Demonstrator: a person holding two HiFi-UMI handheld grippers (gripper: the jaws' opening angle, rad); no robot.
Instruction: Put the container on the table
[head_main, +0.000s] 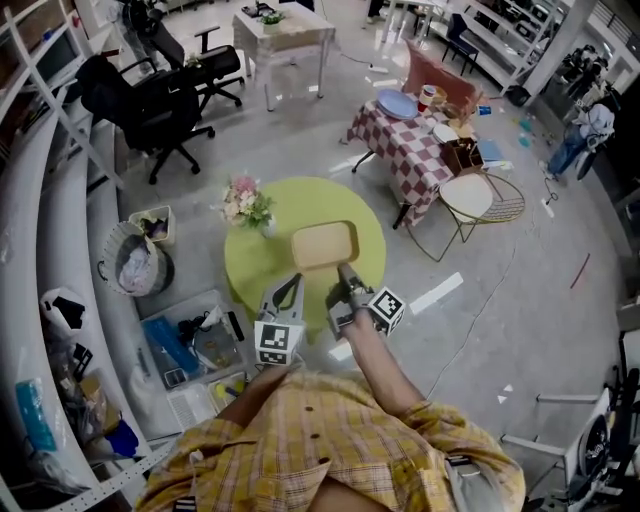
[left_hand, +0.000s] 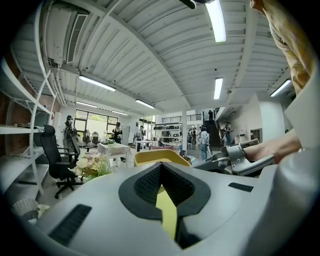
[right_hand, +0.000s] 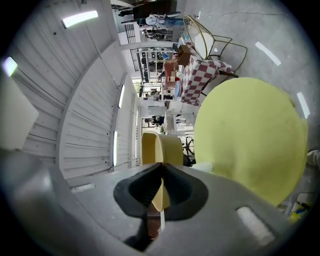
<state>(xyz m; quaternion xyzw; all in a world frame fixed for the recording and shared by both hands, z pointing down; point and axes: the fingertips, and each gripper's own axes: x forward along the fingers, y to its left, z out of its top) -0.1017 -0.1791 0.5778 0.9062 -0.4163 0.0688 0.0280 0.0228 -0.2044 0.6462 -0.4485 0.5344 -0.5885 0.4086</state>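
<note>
The container (head_main: 324, 245) is a tan, shallow, rounded-rectangle tray over the middle of the round yellow-green table (head_main: 260, 270). My right gripper (head_main: 345, 272) is shut on its near rim. In the right gripper view the container (right_hand: 161, 148) stands edge-on just beyond the right gripper (right_hand: 160, 169), with a gap of background between it and the table (right_hand: 250, 135), so it seems held just off the top. My left gripper (head_main: 292, 287) hovers at the table's near edge, shut and empty. From the left gripper (left_hand: 161, 167) the container (left_hand: 155, 156) shows straight ahead.
A small vase of flowers (head_main: 248, 205) stands on the table's far left. A checkered table (head_main: 410, 140) and a wire chair (head_main: 480, 200) are to the right. A waste bin (head_main: 135, 262), floor clutter (head_main: 195, 345) and office chairs (head_main: 150, 100) are to the left.
</note>
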